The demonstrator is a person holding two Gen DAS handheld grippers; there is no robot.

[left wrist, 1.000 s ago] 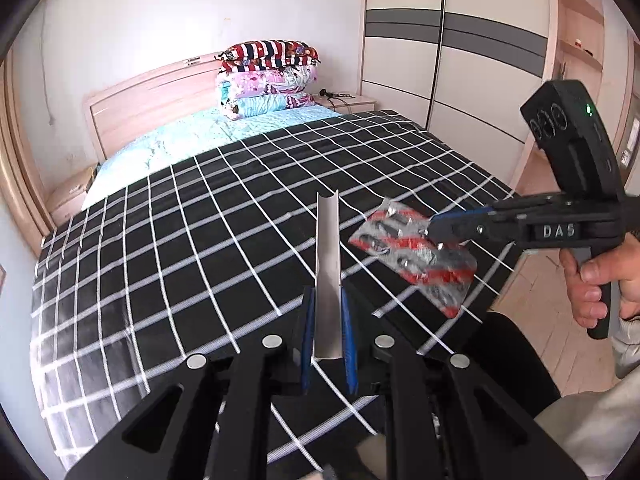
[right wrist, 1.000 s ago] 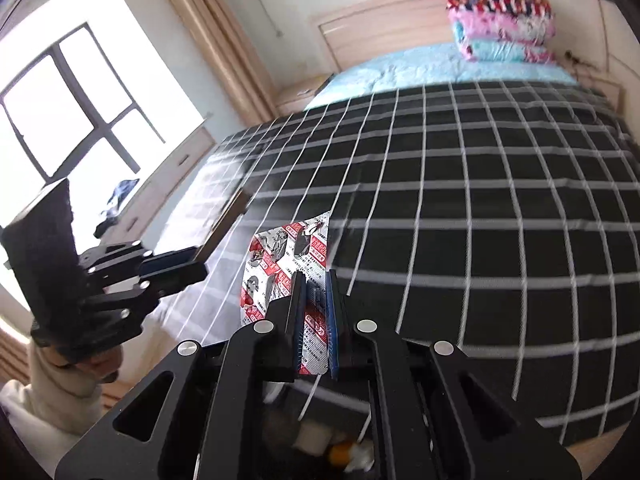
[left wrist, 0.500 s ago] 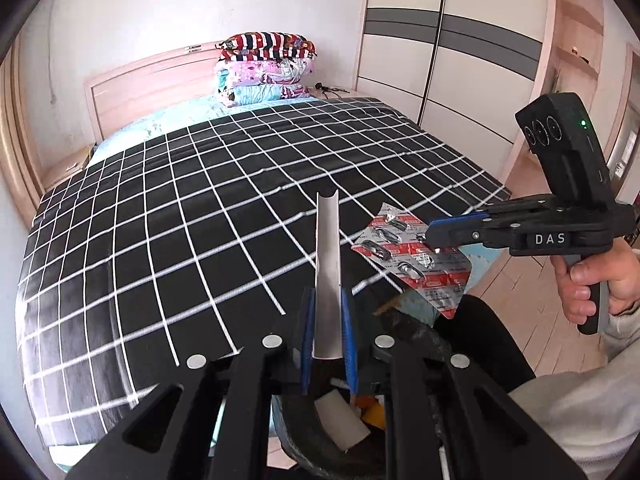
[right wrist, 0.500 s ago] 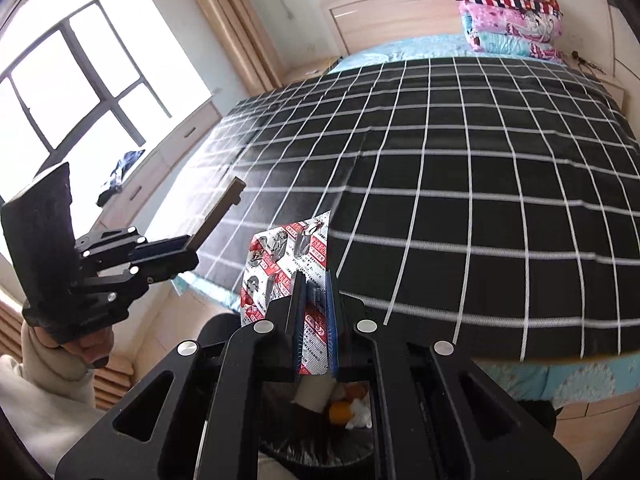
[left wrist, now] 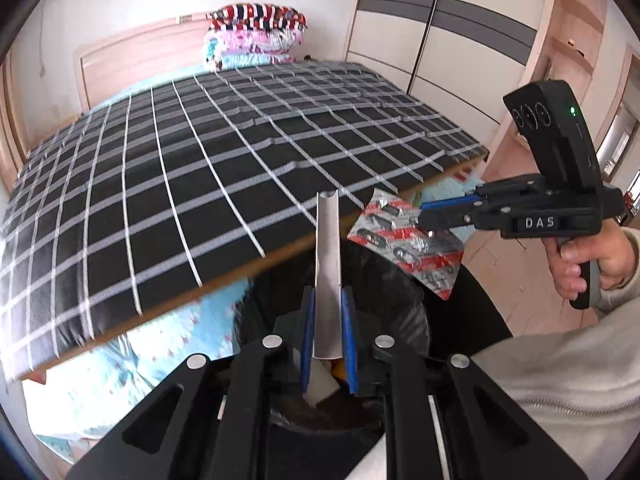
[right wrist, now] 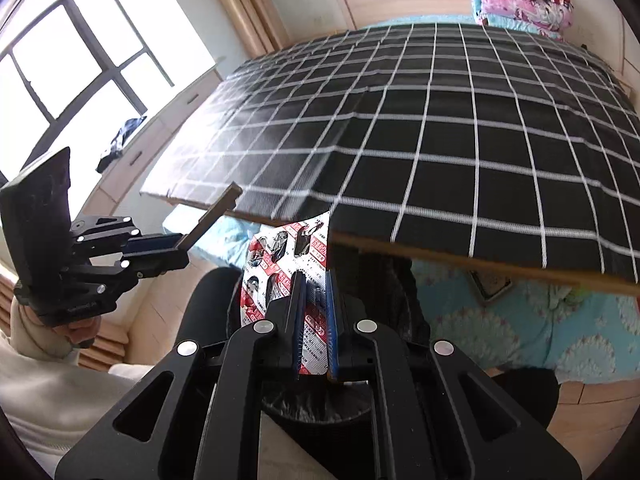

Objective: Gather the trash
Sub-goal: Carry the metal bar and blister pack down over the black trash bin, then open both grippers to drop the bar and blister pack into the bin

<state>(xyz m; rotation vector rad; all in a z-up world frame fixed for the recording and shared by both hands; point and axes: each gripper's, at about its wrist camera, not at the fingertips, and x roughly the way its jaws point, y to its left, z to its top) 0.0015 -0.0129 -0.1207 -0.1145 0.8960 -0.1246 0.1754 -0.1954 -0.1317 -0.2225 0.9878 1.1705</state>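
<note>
Left wrist view: the left gripper [left wrist: 328,320] is clamped on a grey strip [left wrist: 328,264] standing upright between its jaws, above a black trash bag [left wrist: 384,280] beside the bed [left wrist: 180,168]. The right gripper [left wrist: 430,216] pinches a red-and-silver pill pack [left wrist: 404,244].

Right wrist view: the right gripper [right wrist: 314,320] is closed on the pill pack [right wrist: 280,264], which projects forward past the jaws over the bag [right wrist: 320,404]; the left gripper [right wrist: 176,246] grips the strip [right wrist: 212,216].

Black right gripper [left wrist: 424,216] marked "DAS", green light, blue-padded fingers [left wrist: 448,203], cream sleeve [left wrist: 560,364].
</note>
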